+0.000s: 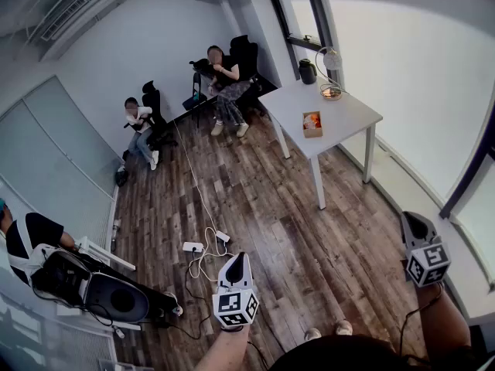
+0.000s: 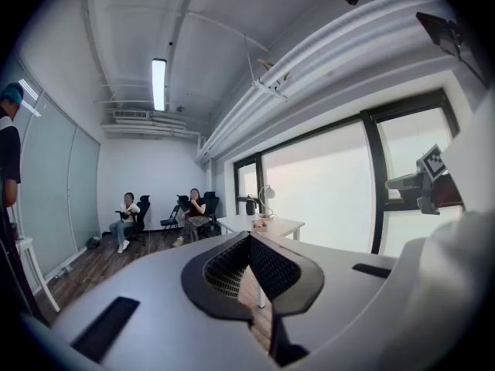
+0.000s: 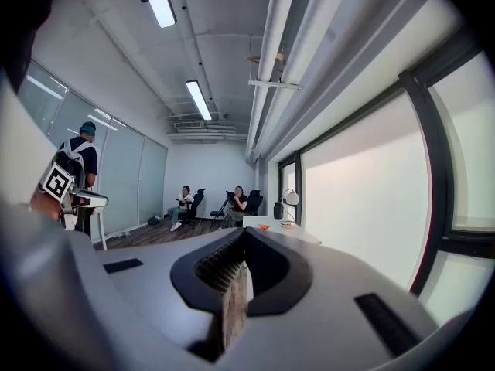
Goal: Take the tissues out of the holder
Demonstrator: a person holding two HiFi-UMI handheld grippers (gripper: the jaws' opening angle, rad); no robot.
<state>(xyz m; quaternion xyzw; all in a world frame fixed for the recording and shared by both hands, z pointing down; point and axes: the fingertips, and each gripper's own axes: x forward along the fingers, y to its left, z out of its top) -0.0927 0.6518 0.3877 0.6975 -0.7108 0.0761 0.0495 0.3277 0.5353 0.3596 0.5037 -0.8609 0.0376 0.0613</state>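
The tissue holder, a small wooden box with orange on top, stands on the white table far across the room. In the left gripper view the holder is only a tiny shape on the table. Both grippers are held up over the wood floor, well short of the table. My left gripper is shut with nothing in it, its tips meeting. My right gripper is also shut and empty, jaws together, aimed toward the table.
A dark jug and a round lamp stand on the table's far end. Two people sit on chairs at the back wall. A power strip and cables lie on the floor. Another person and equipment are at my left.
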